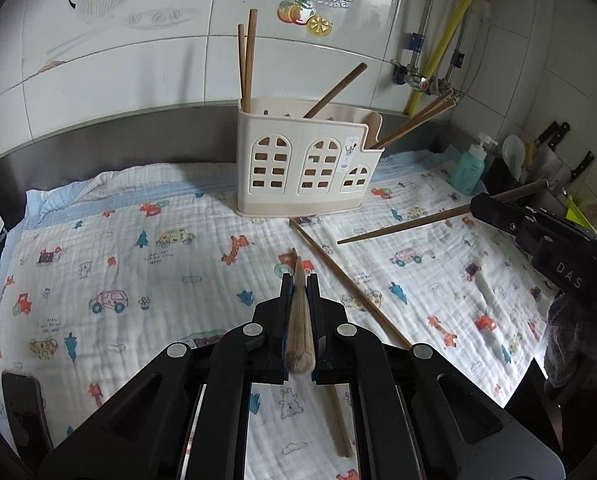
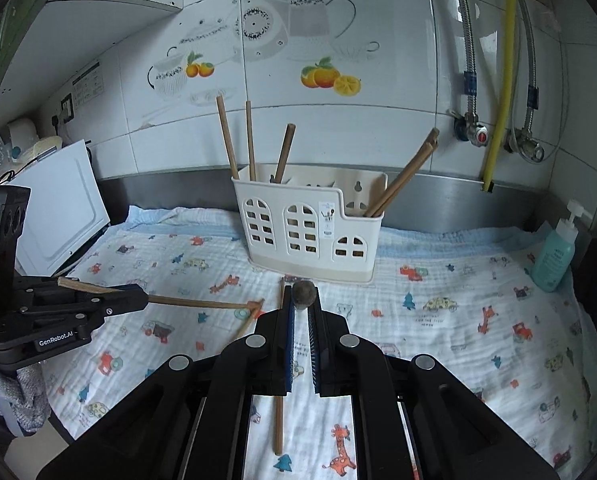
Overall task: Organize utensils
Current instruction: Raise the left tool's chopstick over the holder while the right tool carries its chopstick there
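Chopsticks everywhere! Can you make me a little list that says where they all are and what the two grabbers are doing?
left gripper: shut on a chopstick, lifted off the cloth
right gripper: shut on another chopstick, seen end-on in its own camera
holder: cream plastic with window cut-outs, standing at the back of the cloth
chopsticks in holder: three at its left end, a pair leaning out at its right end
loose chopstick: lying flat on the cloth
cloth: white with cartoon cars and giraffes
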{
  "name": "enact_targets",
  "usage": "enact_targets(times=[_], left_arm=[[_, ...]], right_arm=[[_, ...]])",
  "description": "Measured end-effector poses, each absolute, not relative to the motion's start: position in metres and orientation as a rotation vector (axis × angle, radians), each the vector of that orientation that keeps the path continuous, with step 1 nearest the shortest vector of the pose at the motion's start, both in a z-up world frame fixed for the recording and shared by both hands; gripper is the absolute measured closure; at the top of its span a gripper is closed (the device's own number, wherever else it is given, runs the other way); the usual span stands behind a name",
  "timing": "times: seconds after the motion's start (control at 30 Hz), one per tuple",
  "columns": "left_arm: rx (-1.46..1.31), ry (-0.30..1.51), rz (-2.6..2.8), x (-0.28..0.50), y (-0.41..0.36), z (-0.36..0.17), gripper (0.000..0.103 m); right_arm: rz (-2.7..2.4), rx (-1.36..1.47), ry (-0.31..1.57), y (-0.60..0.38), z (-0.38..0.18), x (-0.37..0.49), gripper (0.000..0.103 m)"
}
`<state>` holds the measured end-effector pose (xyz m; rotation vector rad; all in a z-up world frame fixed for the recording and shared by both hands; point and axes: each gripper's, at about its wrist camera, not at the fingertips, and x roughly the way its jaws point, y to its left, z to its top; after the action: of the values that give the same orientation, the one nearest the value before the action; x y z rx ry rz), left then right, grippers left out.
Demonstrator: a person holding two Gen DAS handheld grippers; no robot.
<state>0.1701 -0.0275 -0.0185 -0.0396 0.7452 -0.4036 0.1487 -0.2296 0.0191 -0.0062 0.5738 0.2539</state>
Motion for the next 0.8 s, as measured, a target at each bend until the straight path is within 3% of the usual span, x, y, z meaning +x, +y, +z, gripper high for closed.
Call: enact_targets(times=[0.8], left_arm=[[0.036, 0.598, -0.412, 0.209, -0.045, 0.069, 0.098]], right_arm=[[0.224, -0.079, 0.51, -0.268, 0.125, 0.187, 0.097]])
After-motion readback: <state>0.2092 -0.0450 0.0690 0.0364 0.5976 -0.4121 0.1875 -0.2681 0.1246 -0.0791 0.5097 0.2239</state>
